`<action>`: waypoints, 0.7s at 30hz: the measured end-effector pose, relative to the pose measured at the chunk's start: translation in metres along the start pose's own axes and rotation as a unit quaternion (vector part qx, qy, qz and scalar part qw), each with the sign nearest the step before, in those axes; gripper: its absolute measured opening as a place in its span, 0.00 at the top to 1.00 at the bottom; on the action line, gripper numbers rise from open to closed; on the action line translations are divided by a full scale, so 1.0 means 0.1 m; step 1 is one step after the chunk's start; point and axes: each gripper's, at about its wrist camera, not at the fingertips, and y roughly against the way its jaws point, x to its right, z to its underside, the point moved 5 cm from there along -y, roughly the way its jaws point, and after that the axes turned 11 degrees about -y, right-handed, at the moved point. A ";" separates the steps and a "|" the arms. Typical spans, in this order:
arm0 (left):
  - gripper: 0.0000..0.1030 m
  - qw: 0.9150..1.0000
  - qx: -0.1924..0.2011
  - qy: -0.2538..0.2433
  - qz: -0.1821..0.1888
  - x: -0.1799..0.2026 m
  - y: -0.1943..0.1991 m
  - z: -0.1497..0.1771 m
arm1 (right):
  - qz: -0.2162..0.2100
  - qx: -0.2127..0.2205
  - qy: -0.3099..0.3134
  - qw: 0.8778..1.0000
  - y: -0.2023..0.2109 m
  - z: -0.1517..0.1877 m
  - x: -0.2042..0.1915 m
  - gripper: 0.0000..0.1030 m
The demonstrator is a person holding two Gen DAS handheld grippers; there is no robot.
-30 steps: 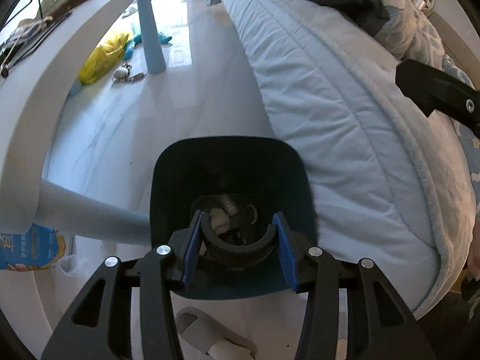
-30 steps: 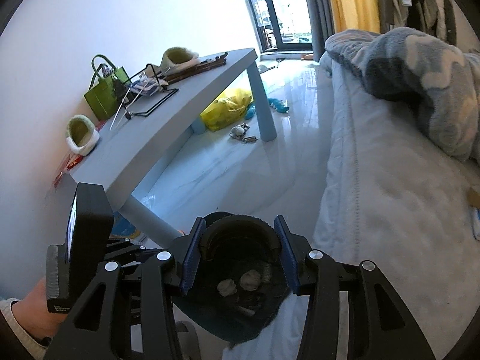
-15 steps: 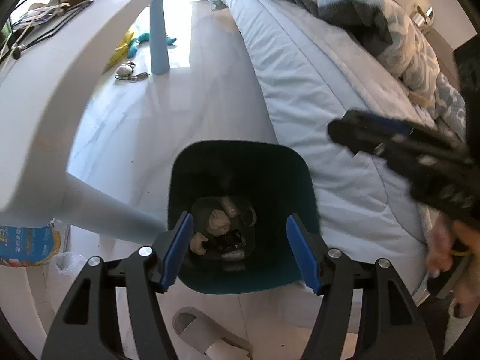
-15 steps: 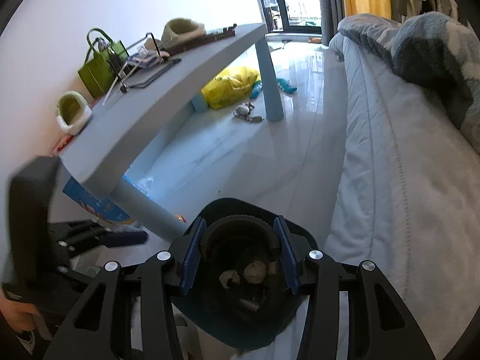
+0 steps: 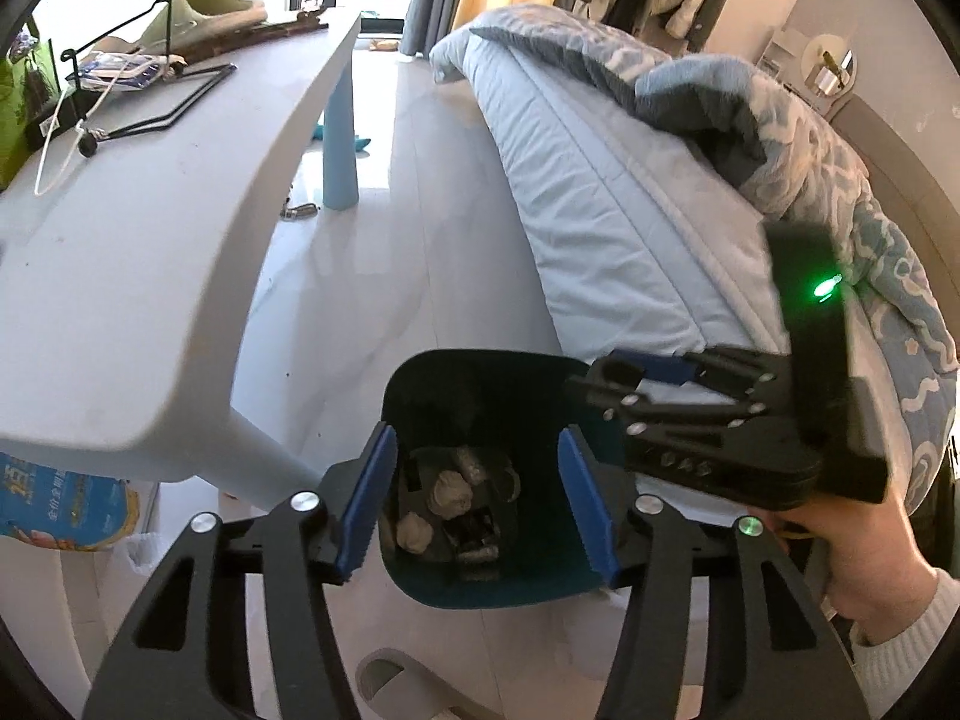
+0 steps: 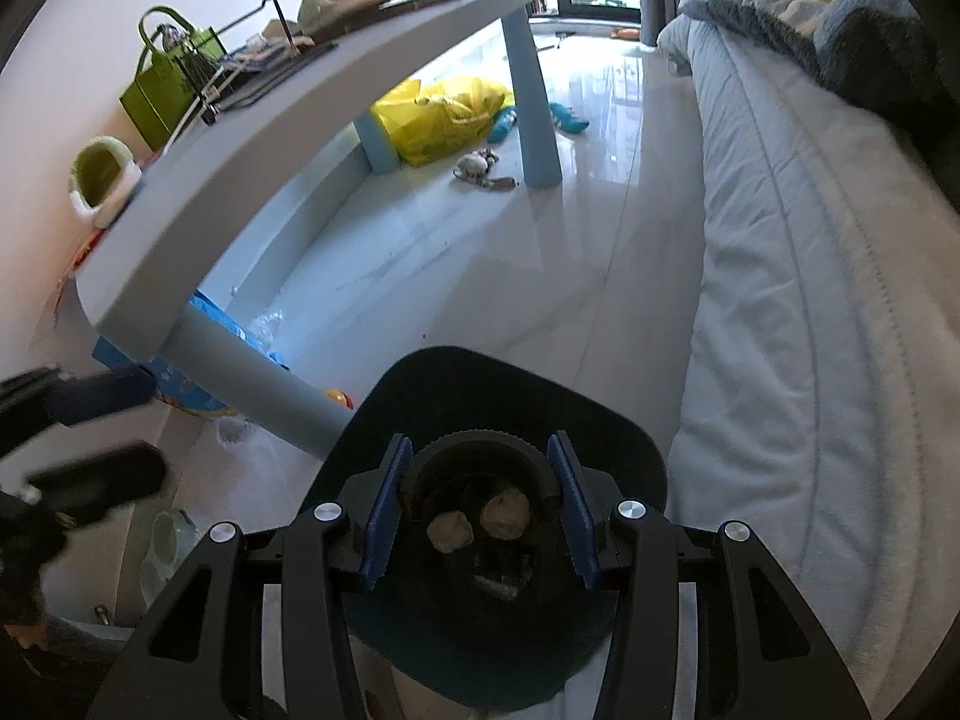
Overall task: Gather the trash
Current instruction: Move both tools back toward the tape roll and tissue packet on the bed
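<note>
Black ring (image 6: 477,450) only right-wrist visible

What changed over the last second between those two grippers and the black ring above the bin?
The left gripper let go of the black ring, opened wide and drew back; its view now shows only the teal bin between its fingers. The right gripper stayed clamped on the ring, held over the bin. The crumpled paper wads in the bin, the table and the bed are unchanged.

Left gripper (image 5: 477,501), fingers (image 5: 366,501) spread, above dark bin (image 5: 480,576) beside bed (image 5: 606,204).
</note>
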 end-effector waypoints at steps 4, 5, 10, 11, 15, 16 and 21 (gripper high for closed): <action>0.47 1.000 0.012 -0.002 -0.002 -0.02 0.08 -0.03 | 0.008 -0.017 0.005 1.000 -0.14 0.06 -0.03 0.54; 0.47 1.000 0.015 -0.004 -0.003 -0.02 0.10 -0.04 | 0.010 -0.020 0.007 1.000 -0.17 0.07 -0.03 0.54; 0.54 0.999 0.038 -0.002 -0.005 -0.06 0.22 -0.10 | 0.033 -0.035 0.037 0.998 -0.29 0.13 -0.10 0.52; 0.54 0.999 0.042 -0.002 -0.005 -0.07 0.24 -0.11 | 0.035 -0.038 0.044 0.998 -0.32 0.15 -0.12 0.47; 0.54 0.998 0.064 -0.013 -0.011 -0.05 0.35 -0.18 | 0.045 -0.044 0.046 0.997 -0.36 0.18 -0.11 0.33; 0.54 0.997 0.071 -0.015 -0.010 -0.03 0.38 -0.20 | 0.046 -0.045 0.046 0.997 -0.36 0.18 -0.10 0.33; 0.54 0.996 0.090 -0.022 -0.007 0.04 0.47 -0.27 | 0.048 -0.040 0.048 0.997 -0.29 0.17 -0.09 0.33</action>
